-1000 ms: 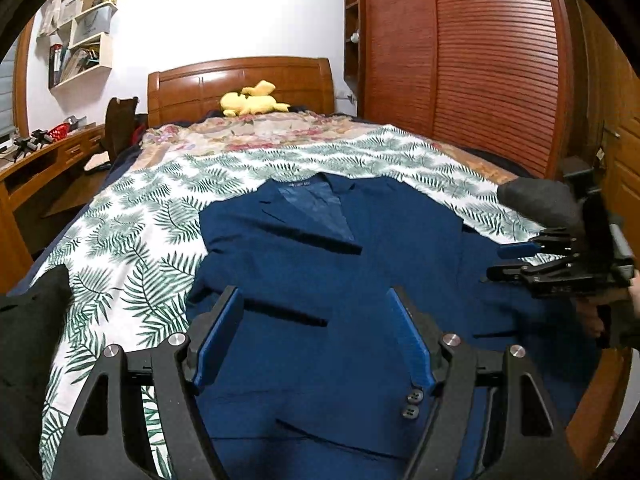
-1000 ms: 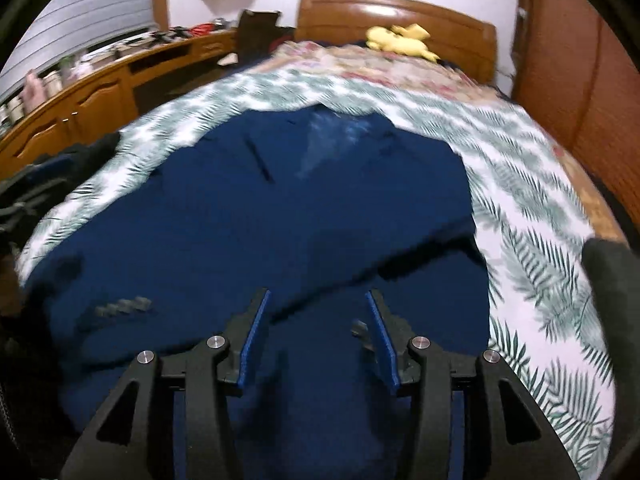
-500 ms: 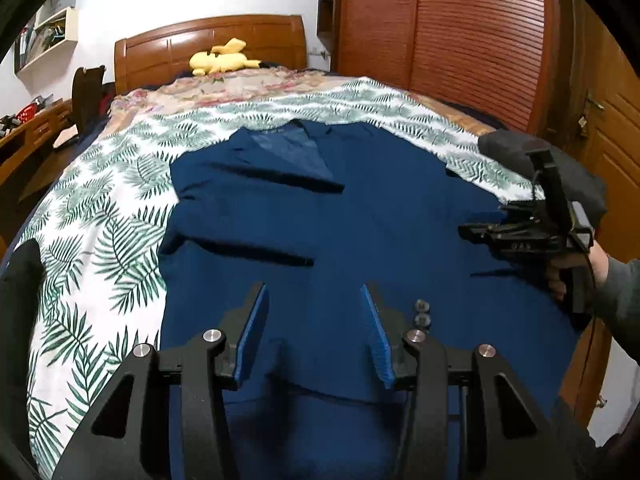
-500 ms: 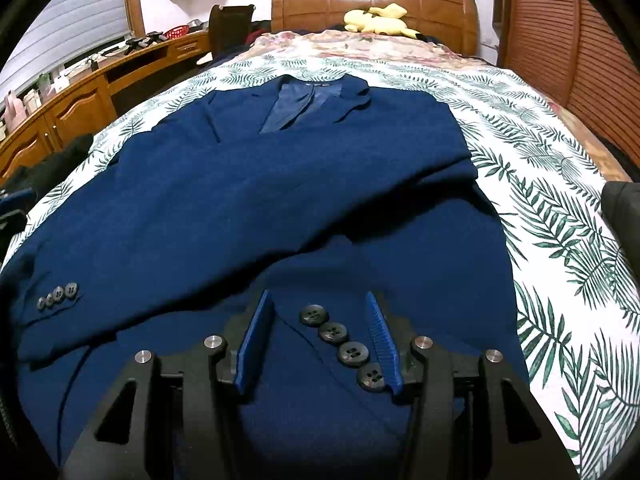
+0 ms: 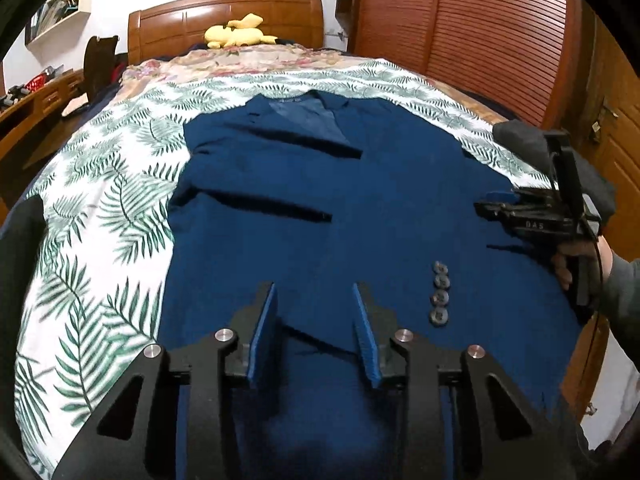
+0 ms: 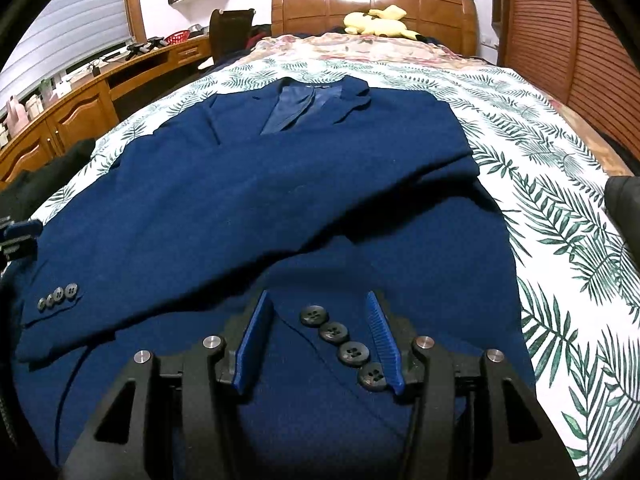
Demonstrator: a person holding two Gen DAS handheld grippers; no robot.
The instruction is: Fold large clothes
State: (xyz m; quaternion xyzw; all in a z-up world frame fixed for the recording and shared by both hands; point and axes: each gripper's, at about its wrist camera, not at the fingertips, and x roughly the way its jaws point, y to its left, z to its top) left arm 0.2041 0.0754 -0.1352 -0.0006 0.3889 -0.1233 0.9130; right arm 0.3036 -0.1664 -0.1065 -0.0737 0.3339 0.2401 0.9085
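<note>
A navy blue jacket (image 5: 360, 200) lies face up on the bed, collar toward the headboard, both sleeves folded across its front. My left gripper (image 5: 315, 292) hovers low over the lower front; its jaws are closing, fabric lies beneath them, and the pads are not pressing on it. My right gripper (image 6: 318, 300) is open above a sleeve cuff, whose row of dark buttons (image 6: 346, 344) sits between its fingers. The right gripper (image 5: 486, 210) also appears at the jacket's right edge in the left wrist view. The other cuff's buttons (image 6: 58, 296) lie at the left.
The bed has a leaf-print sheet (image 5: 100, 208), a wooden headboard (image 5: 224, 16) and a yellow plush toy (image 5: 236, 32). A slatted wardrobe (image 5: 480, 20) stands to the right, a wooden desk (image 6: 80, 104) to the left. Dark clothing (image 5: 16, 248) lies at the bed's left edge.
Both grippers have sunk closer to the jacket. The left jaws have narrowed a good deal. The right gripper has come over the cuff buttons, its gap unchanged.
</note>
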